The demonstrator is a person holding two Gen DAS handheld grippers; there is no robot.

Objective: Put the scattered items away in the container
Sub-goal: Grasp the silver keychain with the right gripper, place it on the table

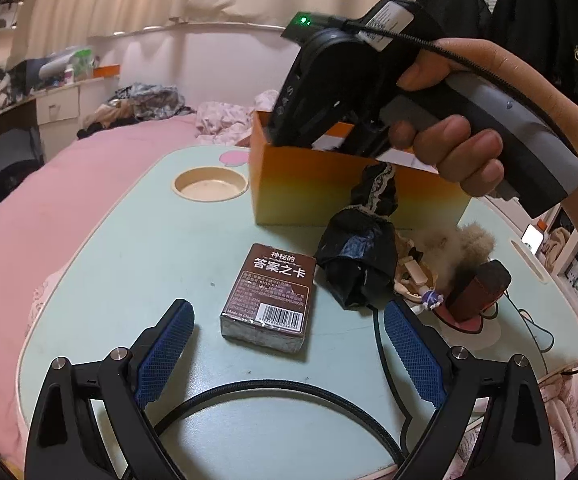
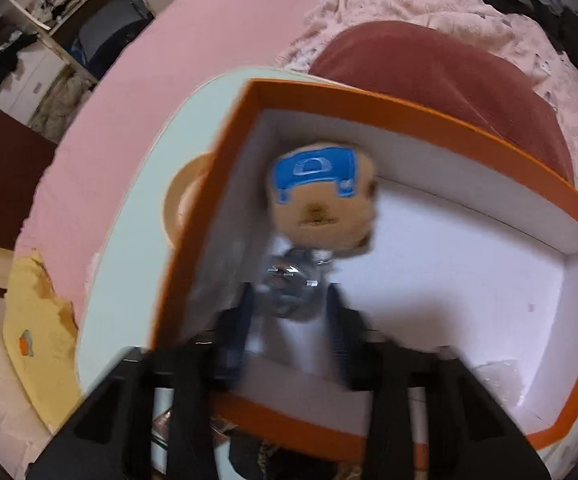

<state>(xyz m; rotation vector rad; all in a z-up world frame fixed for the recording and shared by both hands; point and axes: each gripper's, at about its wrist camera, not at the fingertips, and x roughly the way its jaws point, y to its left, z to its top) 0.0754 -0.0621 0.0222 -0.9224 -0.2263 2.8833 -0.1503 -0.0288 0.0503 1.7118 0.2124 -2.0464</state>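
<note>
1. R tongs [image 2: 289,320] over the orange box [image 2: 409,108], tips inside its rim, clamped on a small plush toy [image 2: 321,204] (tan head, blue patch) by a shiny metal bit below the head. Frame is blurry, so exact grip spot is unclear.
2. L tongs [image 1: 285,320] spread wide, holding nothing, low over the green tabletop [image 1: 129,240], card box [image 1: 269,300] lying flat just ahead between the fingers.
3. Not yet boxed: card box, black bundle [image 1: 357,256] w/ lace trim leaning near the box wall, fluffy beige item [image 1: 461,244], dark red block [image 1: 481,288], small bits beside them (too cluttered to ID).
4. Handling, my guess: plush = light, soft, no break risk, can just drop in. Card box = stiff, light, film wrap prob slippery; grip across the long sides, mid-length. Black bundle = soft, crinkly; pinch the bulk, not the lace.
</note>
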